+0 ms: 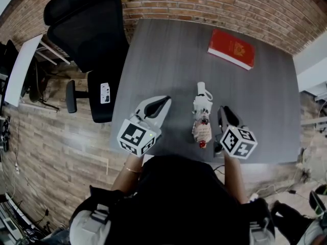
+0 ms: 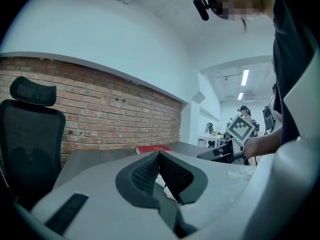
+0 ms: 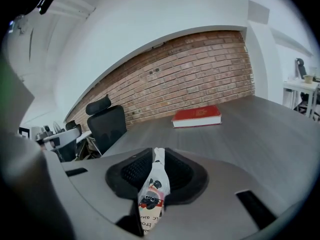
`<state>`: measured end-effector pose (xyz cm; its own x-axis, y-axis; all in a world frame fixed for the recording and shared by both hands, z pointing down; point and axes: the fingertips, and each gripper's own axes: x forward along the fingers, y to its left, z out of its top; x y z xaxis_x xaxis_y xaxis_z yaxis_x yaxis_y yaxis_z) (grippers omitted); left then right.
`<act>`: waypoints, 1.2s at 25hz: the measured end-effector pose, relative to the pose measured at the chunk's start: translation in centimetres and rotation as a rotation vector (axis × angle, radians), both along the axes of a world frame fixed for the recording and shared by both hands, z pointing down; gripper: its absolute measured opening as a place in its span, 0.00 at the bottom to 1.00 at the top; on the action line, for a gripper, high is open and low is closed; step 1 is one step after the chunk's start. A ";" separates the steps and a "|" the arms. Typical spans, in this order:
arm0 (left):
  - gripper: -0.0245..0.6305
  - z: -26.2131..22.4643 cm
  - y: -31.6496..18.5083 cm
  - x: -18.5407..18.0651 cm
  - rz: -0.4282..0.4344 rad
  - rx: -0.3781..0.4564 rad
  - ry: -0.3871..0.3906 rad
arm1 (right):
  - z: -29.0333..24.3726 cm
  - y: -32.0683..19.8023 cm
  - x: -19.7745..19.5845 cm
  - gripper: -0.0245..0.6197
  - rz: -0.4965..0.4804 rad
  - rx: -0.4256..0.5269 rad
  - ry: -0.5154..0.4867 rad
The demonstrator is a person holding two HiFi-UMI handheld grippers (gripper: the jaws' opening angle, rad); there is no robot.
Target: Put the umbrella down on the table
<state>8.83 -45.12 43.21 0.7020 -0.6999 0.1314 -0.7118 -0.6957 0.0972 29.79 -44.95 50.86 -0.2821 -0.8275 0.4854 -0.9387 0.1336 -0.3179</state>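
Observation:
The folded white umbrella (image 1: pixel 202 117), printed with a cartoon and red-tipped at its near end, lies lengthwise on the grey table (image 1: pixel 168 60) in the head view. My right gripper (image 1: pixel 225 110) hovers just to its right, apart from it. In the right gripper view the umbrella (image 3: pixel 154 194) shows through the narrow gap between the jaws of my right gripper (image 3: pixel 159 154), and the pads do not press on it. My left gripper (image 1: pixel 162 103) hangs to the umbrella's left. Its pads meet at the tips (image 2: pixel 160 155) with nothing held.
A red book (image 1: pixel 231 48) lies at the table's far right. A black office chair (image 1: pixel 87 29) stands off the table's left edge over the wooden floor. A brick wall runs behind the table. I stand at the near edge.

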 end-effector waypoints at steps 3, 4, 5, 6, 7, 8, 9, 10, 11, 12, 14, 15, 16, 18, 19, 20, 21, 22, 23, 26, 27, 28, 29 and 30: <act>0.04 -0.2 0.3 0.4 0.006 0.000 0.000 | -1.1 0.3 0.5 0.12 0.008 0.039 0.017; 0.04 -0.3 0.5 0.5 0.008 0.000 0.000 | -1.5 0.4 0.6 0.10 0.013 0.053 0.023; 0.04 -0.4 0.6 0.5 0.009 0.001 -0.001 | -1.9 0.5 0.8 0.09 0.016 0.067 0.028; 0.04 -0.5 0.7 0.6 0.010 0.003 -0.001 | -2.3 0.7 0.8 0.07 0.018 0.080 0.033; 0.04 -0.6 0.8 0.6 0.010 0.006 -0.002 | -2.7 0.8 0.8 0.05 0.019 0.093 0.037; 0.04 -0.7 1.0 0.6 0.009 0.009 -0.002 | -3.1 0.9 0.8 0.03 0.019 0.105 0.044; 0.04 -0.9 1.1 0.6 0.008 0.012 -0.002 | -3.4 1.0 0.8 0.03 0.018 0.113 0.052; 0.04 -1.0 1.1 0.6 0.008 0.015 -0.002 | -3.6 1.1 0.8 0.03 0.016 0.119 0.063; 0.04 -1.1 1.2 0.6 0.007 0.018 -0.005 | -3.8 1.2 0.8 0.03 0.013 0.123 0.076; 0.04 -1.1 1.4 0.6 0.007 0.019 -0.008 | -4.1 1.3 0.9 0.03 0.011 0.129 0.091; 0.04 -1.1 1.6 0.6 0.007 0.015 -0.008 | -4.6 1.5 0.9 0.03 0.010 0.149 0.116; 0.04 -1.0 1.8 0.6 0.007 0.012 -0.006 | -4.9 1.6 0.9 0.03 0.011 0.160 0.127; 0.04 -1.0 1.9 0.6 0.007 0.009 -0.004 | -5.2 1.7 0.9 0.03 0.013 0.172 0.138; 0.04 -0.9 2.2 0.5 0.006 -0.002 -0.006 | -5.7 1.9 1.0 0.03 0.021 0.197 0.153; 0.04 -0.9 2.3 0.5 0.006 -0.004 -0.008 | -5.9 2.1 1.0 0.03 0.024 0.207 0.158; 0.04 -0.9 2.3 0.5 0.008 0.001 -0.008 | -6.1 2.1 1.0 0.03 0.025 0.214 0.161; 0.04 -1.0 2.4 0.5 0.010 0.009 -0.007 | -6.2 2.2 1.0 0.03 0.025 0.217 0.162; 0.04 -1.1 2.4 0.5 0.011 0.012 -0.007 | -6.2 2.3 1.0 0.03 0.024 0.219 0.162; 0.04 -1.1 2.4 0.5 0.012 0.012 -0.007 | -6.3 2.3 0.9 0.03 0.024 0.220 0.162; 0.04 -1.3 2.6 0.3 0.013 0.015 -0.011 | -6.5 2.6 0.6 0.03 0.021 0.223 0.159; 0.04 -1.3 2.6 0.3 0.014 0.015 -0.010 | -6.6 2.6 0.6 0.03 0.020 0.224 0.160; 0.04 -1.3 2.7 0.2 0.014 0.013 -0.010 | -6.6 2.7 0.5 0.03 0.020 0.225 0.166; 0.04 -1.3 2.7 0.2 0.014 0.009 -0.011 | -6.6 2.7 0.5 0.03 0.020 0.226 0.176; 0.04 -1.2 2.8 0.2 0.014 0.003 -0.012 | -6.7 2.8 0.5 0.03 0.020 0.228 0.189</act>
<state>9.04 -42.34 41.96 0.7103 -0.6903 0.1375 -0.7029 -0.7060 0.0865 30.30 -42.18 44.17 -0.1871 -0.9256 0.3290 -0.9815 0.1625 -0.1012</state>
